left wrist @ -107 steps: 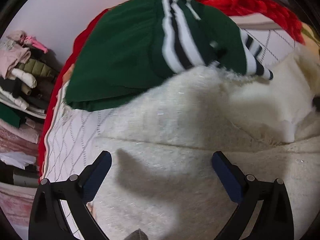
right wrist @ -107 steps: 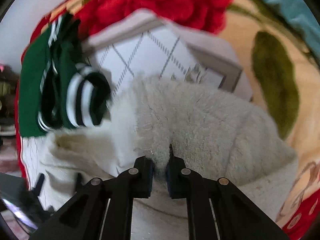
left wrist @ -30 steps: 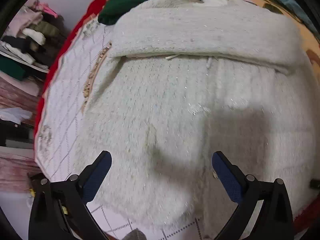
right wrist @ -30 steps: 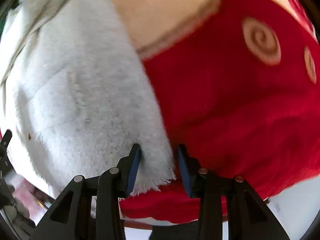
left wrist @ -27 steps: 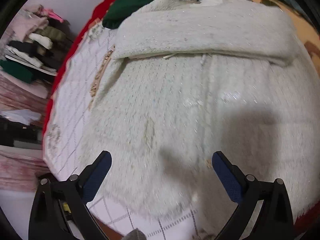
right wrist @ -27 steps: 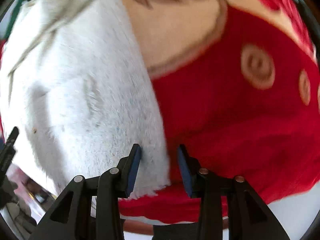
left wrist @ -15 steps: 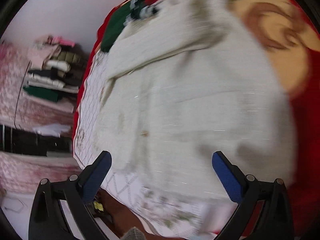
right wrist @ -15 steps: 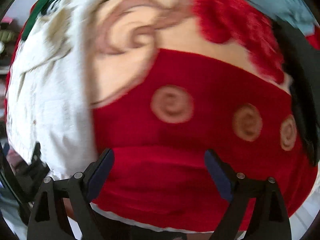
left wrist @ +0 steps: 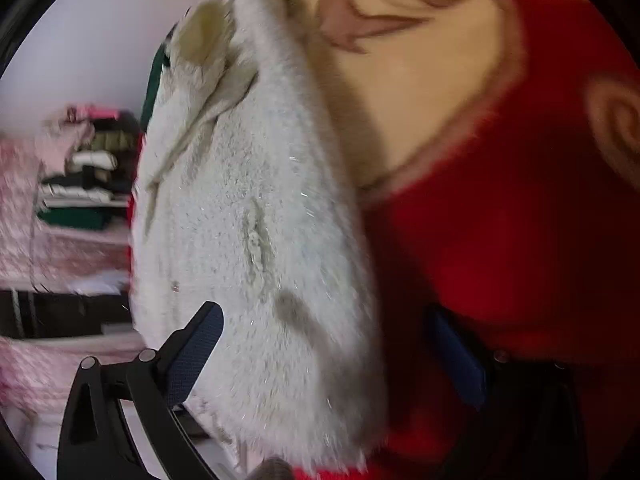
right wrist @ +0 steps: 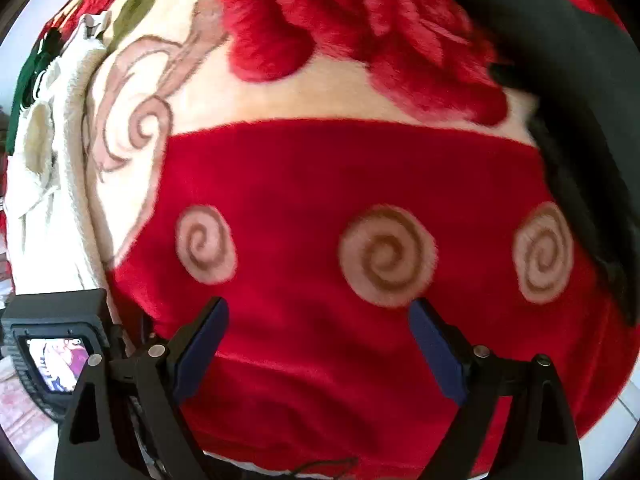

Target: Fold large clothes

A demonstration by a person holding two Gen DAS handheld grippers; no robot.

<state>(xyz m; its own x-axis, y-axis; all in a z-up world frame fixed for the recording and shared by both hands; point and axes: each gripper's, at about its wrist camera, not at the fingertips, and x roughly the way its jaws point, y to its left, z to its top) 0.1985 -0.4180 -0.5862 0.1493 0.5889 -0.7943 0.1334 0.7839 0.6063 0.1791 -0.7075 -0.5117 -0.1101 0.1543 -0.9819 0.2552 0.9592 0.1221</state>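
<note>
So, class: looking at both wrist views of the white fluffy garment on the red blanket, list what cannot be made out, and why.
- White garment: left wrist view, near hem cut off by the frame's bottom edge.
- Clothes stack: left wrist view, motion-blurred; items indistinct.
- Green garment: right wrist view, only a sliver at the fisheye edge.
- Dark fabric: right wrist view, cut off; type unclear.

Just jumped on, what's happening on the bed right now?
A person is folding a fluffy white sweater laid on a red patterned blanket. Neither tool has hold of it: the left gripper is open over the sweater's near edge, and the right gripper is open over bare blanket, off to the sweater's side.
</note>
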